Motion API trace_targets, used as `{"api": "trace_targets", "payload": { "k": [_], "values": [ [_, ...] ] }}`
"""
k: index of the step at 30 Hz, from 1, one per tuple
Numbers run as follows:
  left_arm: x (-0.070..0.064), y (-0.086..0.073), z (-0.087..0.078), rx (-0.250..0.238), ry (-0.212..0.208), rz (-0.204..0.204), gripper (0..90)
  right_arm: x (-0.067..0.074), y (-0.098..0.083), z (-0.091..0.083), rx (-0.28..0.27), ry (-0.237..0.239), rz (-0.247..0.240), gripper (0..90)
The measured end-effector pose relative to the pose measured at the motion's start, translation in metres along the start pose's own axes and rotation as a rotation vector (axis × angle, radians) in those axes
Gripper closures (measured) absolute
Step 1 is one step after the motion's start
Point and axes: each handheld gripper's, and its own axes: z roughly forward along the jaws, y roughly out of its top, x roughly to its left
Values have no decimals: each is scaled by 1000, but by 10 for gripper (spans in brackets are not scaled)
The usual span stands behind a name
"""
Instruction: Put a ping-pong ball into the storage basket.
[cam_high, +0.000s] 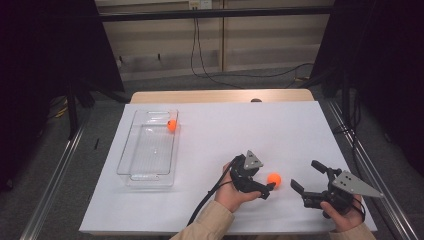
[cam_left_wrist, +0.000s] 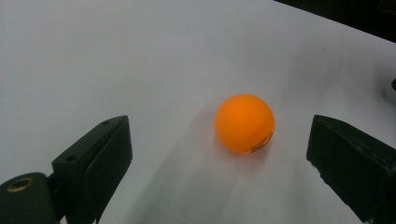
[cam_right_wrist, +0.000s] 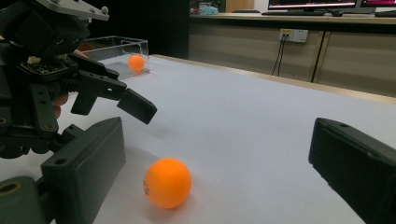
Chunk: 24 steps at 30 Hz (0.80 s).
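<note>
Down at the near edge of the table, the left gripper (cam_high: 266, 189) sat low in the person's hand, jaws spread wide, and the orange ball (cam_high: 274, 179) lay on the white sheet just off its tips. In the left gripper view the ball (cam_left_wrist: 244, 123) rested between the two black jaws, nearer the right one, with clear white sheet on both sides of it, so nothing was pressing on it. The right gripper (cam_high: 306, 176) sat just beside, toward the table's right edge, and its jaws were parted too, with nothing in them. From the right gripper view the ball (cam_right_wrist: 167, 182) sat on the sheet ahead of that gripper's own jaws, closer to the left one and touching neither, while the left gripper (cam_right_wrist: 137, 106) loomed at the left with one jaw hanging above the sheet beyond the ball.

Farther out, on the left side of the white sheet (cam_high: 250, 130), stood a clear plastic tray (cam_high: 131, 172), long side running away from the person. A second orange ball (cam_high: 172, 125) lay inside it, against the far right corner.
</note>
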Motion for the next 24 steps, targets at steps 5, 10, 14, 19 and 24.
{"api": "trace_targets", "payload": {
  "k": [5, 10, 14, 19, 24],
  "values": [
    [0, 0, 2, 15, -2, 6, 86, 0, 0, 0, 0, 1, 1, 36],
    [-1, 0, 5, 12, -12, 6, 115, 0, 0, -1, 1, 0, 1, 36],
    [-1, -1, 7, 26, -18, 5, 136, 0, 0, -1, -3, -7, 11, 36],
    [-1, -1, 10, 19, -44, 1, 163, 0, 0, -1, -2, -4, 5, 36],
    [-3, 1, 12, 34, -43, 8, 187, 0, 0, -1, -5, -7, 11, 36]
  ]
}}
